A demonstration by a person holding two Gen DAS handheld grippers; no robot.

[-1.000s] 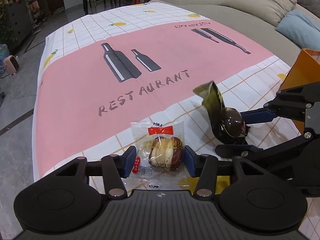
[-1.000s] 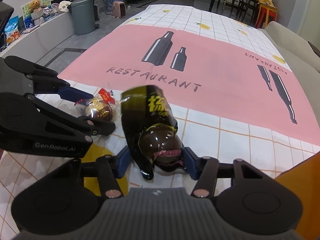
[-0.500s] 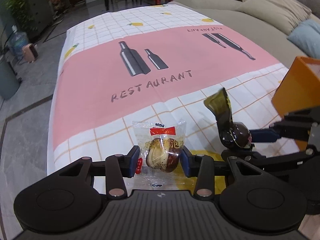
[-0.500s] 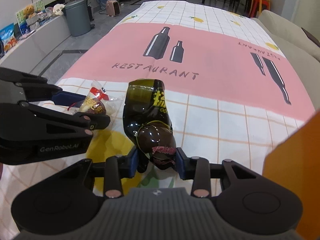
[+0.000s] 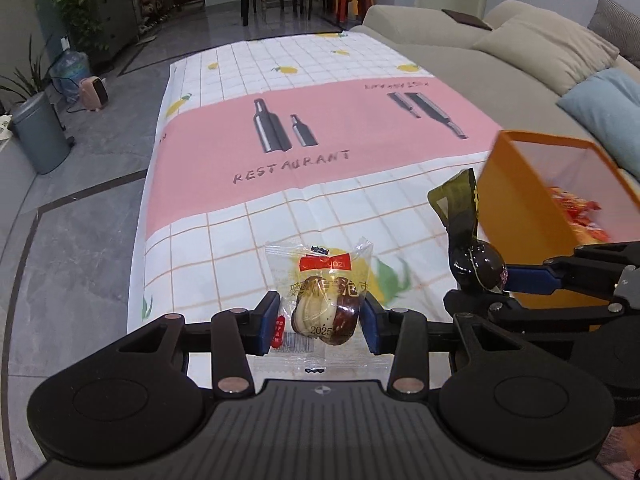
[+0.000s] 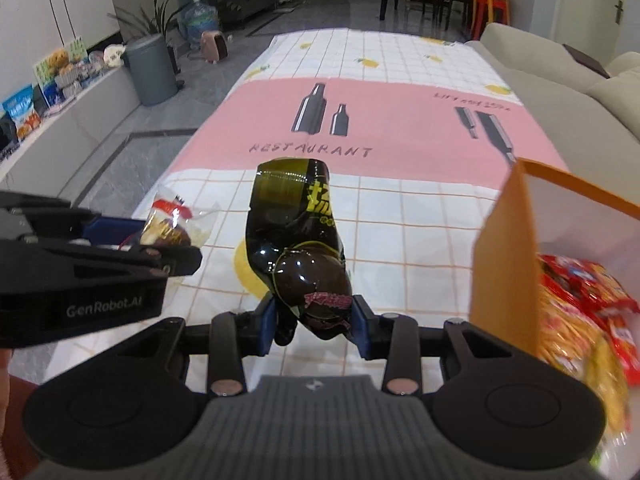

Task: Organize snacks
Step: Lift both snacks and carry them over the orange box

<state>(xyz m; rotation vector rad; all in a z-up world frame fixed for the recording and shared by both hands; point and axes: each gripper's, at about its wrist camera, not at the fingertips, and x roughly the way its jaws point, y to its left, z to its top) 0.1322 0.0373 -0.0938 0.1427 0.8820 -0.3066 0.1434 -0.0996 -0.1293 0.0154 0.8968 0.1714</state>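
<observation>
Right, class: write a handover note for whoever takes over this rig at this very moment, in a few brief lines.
Left tool: shut on the clear-wrapped date snack, held above the tablecloth.
Right tool: shut on the dark olive snack packet, also held up, beside the left tool.
Orange box: at the right, open, with red and yellow snack packs already inside.
Done: both snacks are gripped and up off the cloth.
Left: carry each over the box opening and release, probably the right one first, as it is nearer the box.
</observation>
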